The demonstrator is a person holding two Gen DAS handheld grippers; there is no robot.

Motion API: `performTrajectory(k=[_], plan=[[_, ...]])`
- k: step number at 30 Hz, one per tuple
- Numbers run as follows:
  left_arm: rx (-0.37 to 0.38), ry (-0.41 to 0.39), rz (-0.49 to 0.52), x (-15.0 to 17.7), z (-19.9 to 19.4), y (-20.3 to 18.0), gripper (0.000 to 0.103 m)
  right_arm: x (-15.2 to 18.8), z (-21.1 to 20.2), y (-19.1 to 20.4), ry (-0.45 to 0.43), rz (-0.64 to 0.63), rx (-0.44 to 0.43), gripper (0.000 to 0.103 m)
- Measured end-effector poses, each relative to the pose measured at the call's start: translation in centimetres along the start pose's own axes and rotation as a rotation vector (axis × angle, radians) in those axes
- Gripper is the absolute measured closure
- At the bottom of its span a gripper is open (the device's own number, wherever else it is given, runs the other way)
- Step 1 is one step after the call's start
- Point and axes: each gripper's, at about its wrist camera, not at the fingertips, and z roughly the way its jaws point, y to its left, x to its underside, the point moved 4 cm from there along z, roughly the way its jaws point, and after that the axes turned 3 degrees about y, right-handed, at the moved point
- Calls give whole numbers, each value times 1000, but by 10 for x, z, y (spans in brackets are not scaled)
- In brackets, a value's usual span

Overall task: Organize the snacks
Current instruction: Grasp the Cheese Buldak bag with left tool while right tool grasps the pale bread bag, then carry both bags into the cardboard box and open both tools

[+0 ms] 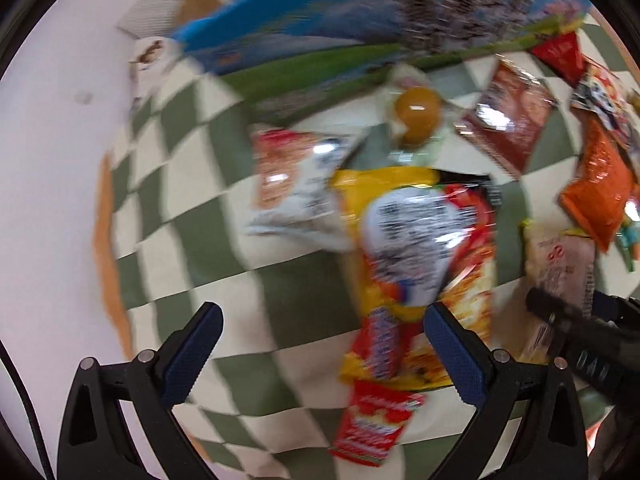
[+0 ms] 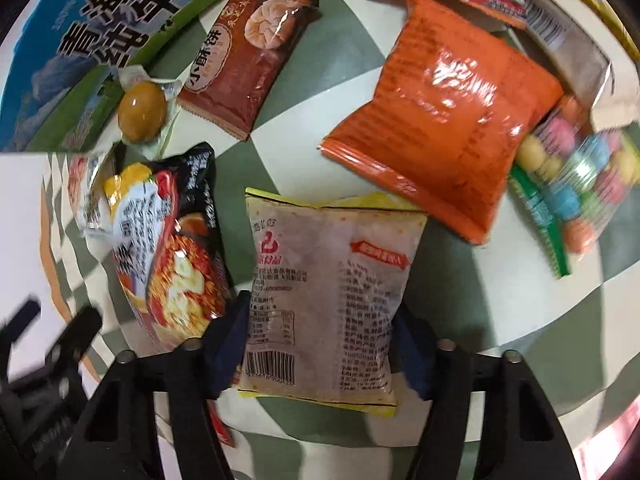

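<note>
Snack packets lie on a green-and-cream checked cloth (image 2: 496, 312). My right gripper (image 2: 320, 328) has its blue pads on both sides of a pale packet with yellow edges (image 2: 324, 280); the jaws look closed against it. That packet also shows in the left wrist view (image 1: 560, 280). My left gripper (image 1: 324, 320) is open and empty above the cloth, with a yellow-and-black noodle bag (image 1: 424, 248) by its right finger; the bag also shows in the right wrist view (image 2: 176, 264). The left view is blurred.
A blue-and-green milk carton box (image 2: 80, 40) lies at the back. Near it are a wrapped egg (image 2: 142, 110), a brown biscuit packet (image 2: 248, 56), an orange packet (image 2: 440, 120), a bag of coloured balls (image 2: 580, 184) and a small red packet (image 1: 372, 420).
</note>
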Motion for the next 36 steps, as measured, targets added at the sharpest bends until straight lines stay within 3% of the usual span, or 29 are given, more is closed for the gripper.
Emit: performTrajectory(k=[5,9,10,12,15,20,24,26,36], plan=[[105,78,116,-15,21,-41,0,6,-1,-16,28,-104,91,40],[120,166,195,-20,47,-64,0,8,3,-20,36,-143,112,40],[120,182,185,-22,54,-64,2,9,3,-19,39,-144,109,40],[153,188,125,-23,60,-59,19,10,5,-19,38,-135,98,40],[246,212,-65,-21,67,-32,19,13,-1,-28,38,-131,93,40],[325,239,-358,0,78,3,19,18,5,-38,32,-104,88,40],[335,223,-287,3,87,-7,15,23,11,-37,29,-88,93,38],[332,227,-245,2,94,-10,14,19,14,-32,33,-75,80,30],[347,196,-241,7,108,1,14,23,23,-17,22,-55,122,23]])
